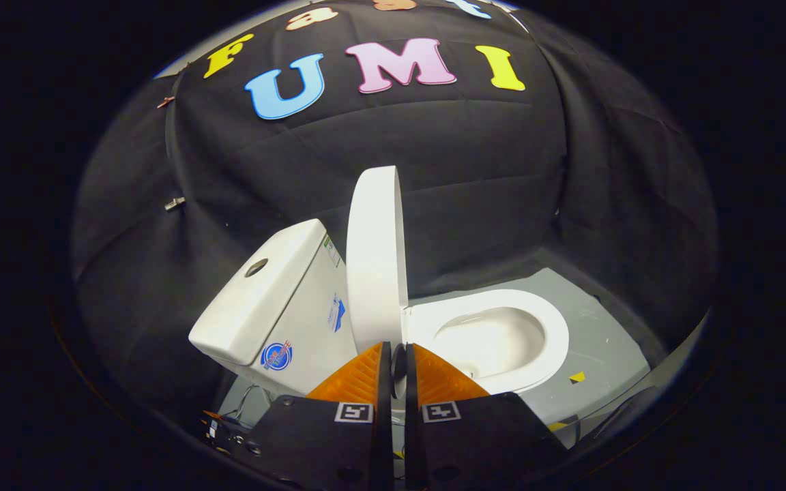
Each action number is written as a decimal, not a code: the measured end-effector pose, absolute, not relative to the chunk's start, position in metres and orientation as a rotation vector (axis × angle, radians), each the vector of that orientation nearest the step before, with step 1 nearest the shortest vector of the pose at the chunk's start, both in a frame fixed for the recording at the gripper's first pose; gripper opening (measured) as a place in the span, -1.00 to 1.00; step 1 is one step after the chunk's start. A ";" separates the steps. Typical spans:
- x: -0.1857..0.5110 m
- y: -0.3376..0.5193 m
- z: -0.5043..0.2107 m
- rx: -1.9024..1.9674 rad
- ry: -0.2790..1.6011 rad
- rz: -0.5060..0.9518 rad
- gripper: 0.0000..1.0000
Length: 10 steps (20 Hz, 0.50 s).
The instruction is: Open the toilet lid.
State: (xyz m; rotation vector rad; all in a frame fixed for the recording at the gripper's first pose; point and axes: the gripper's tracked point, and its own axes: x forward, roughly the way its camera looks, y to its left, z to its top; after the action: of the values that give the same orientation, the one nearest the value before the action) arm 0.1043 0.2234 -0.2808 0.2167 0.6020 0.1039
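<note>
The fingers (pixel 377 372) are nearly closed, with a narrow gap between them that seems to grip nothing. Just ahead of them the toilet lid (pixel 374 266) stands upright, raised off the seat (pixel 495 337), close to the tank (pixel 267 300).

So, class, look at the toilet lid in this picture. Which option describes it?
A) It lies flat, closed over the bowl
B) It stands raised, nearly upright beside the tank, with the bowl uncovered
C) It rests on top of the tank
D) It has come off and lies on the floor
B: the lid stands nearly upright next to the tank, leaving the bowl open; the jaws are nearly closed just below the lid's edge.
</note>
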 end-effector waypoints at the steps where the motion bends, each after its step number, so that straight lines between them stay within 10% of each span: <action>1: 0.105 0.229 -0.280 0.201 0.594 0.104 -0.77; 10: 0.102 0.272 -0.275 0.135 0.563 0.148 -0.77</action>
State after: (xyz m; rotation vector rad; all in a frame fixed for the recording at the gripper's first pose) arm 0.1017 0.2721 -0.2755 0.1353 0.5634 0.1482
